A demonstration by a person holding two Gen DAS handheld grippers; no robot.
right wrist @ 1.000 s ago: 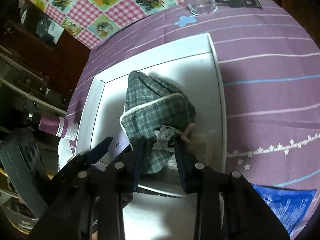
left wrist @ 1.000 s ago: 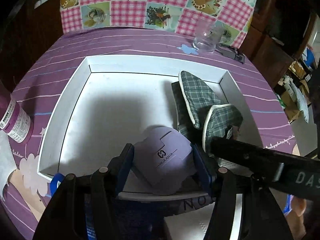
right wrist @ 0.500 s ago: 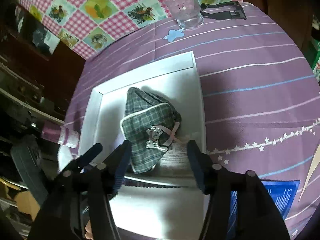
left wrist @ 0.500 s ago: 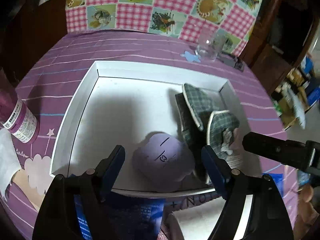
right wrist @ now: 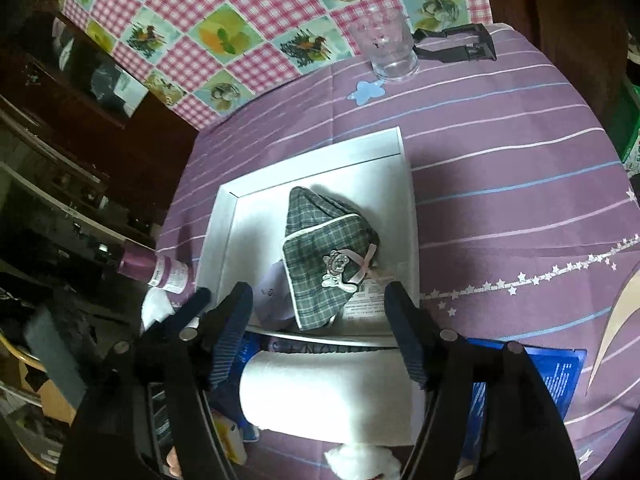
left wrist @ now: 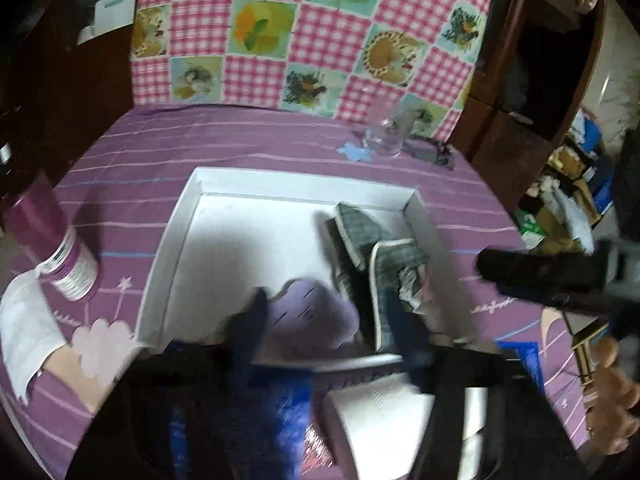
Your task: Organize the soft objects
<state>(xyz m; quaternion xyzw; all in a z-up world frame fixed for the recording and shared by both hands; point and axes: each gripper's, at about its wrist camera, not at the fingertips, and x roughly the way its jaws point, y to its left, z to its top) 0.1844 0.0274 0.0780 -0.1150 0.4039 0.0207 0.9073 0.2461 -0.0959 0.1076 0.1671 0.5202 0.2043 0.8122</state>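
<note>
A white tray (left wrist: 176, 240) on the purple tablecloth holds a lilac soft pouch (left wrist: 312, 312) at its near edge and green plaid slippers (left wrist: 372, 248) at its right side. The slippers (right wrist: 324, 244) with a bear charm and the lilac pouch (right wrist: 272, 296) also show in the right wrist view inside the tray (right wrist: 224, 232). My left gripper (left wrist: 324, 320) is open and empty above the tray's near edge, blurred. My right gripper (right wrist: 320, 320) is open and empty, above a white rolled towel (right wrist: 324, 392) in front of the tray.
A purple bottle (left wrist: 52, 244) stands left of the tray. A clear glass (right wrist: 386, 46) and a black clip (right wrist: 456, 42) sit at the table's far side. A blue packet (right wrist: 528, 380) lies under the towel at the near right. A checked cloth hangs behind.
Both grippers have let go and opened wide: the left released the lilac pouch, the right released the plaid slippers. Both have drawn back and up from the tray.
</note>
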